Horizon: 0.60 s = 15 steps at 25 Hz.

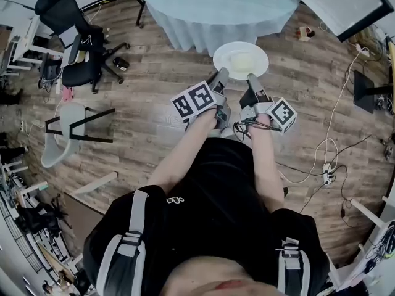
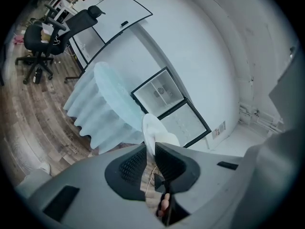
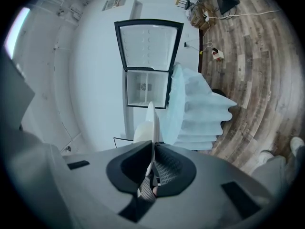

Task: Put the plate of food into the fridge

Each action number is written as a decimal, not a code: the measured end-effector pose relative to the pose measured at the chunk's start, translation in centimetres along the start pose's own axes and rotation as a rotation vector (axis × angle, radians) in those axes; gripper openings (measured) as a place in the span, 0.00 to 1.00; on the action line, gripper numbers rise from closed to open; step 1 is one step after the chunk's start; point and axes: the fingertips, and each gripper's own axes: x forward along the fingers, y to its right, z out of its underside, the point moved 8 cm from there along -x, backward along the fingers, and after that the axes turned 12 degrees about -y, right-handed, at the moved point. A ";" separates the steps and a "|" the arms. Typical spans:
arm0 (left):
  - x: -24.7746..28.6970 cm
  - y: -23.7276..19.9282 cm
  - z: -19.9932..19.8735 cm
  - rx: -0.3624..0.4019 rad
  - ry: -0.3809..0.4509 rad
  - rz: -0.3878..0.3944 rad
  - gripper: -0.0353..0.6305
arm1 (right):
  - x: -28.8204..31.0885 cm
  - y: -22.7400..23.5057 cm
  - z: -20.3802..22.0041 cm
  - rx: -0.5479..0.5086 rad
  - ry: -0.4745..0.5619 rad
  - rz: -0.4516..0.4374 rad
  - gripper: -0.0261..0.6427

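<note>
Two hand-held grippers, one plate, carried by one person standing on a wood-plank floor.

- Left gripper: jaws clamped on the near rim of the plate, toward its left side.
- Right gripper: jaws pinched tight on the same near rim, toward the right. The rim shows edge-on between them in the right gripper view.
- Plate: white and round, held level in the air between both grippers. It is above the floor and just short of the desk's cloth hem. It is outside the fridge.
- Food: a pale mound at the plate's centre; what kind it is cannot be told.
- Desk: round, draped in a pale blue cloth that hangs in folds.
- Fridge: black-framed, with two glass-fronted doors one above the other. It stands against the white wall beyond the desk.
- Office chair: black, on castors, well off to the person's left.
- White chair: nearer, also on the left.
- Cables: loose on the floor to the right.
</note>
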 end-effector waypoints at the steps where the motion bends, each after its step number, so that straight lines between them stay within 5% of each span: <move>1: -0.1 -0.3 0.0 -0.007 -0.002 -0.006 0.14 | 0.1 0.3 0.2 0.004 -0.005 0.007 0.08; 15: 3.7 -2.1 -3.9 -0.054 -0.052 0.015 0.14 | 4.0 1.0 -2.5 0.012 0.025 0.063 0.08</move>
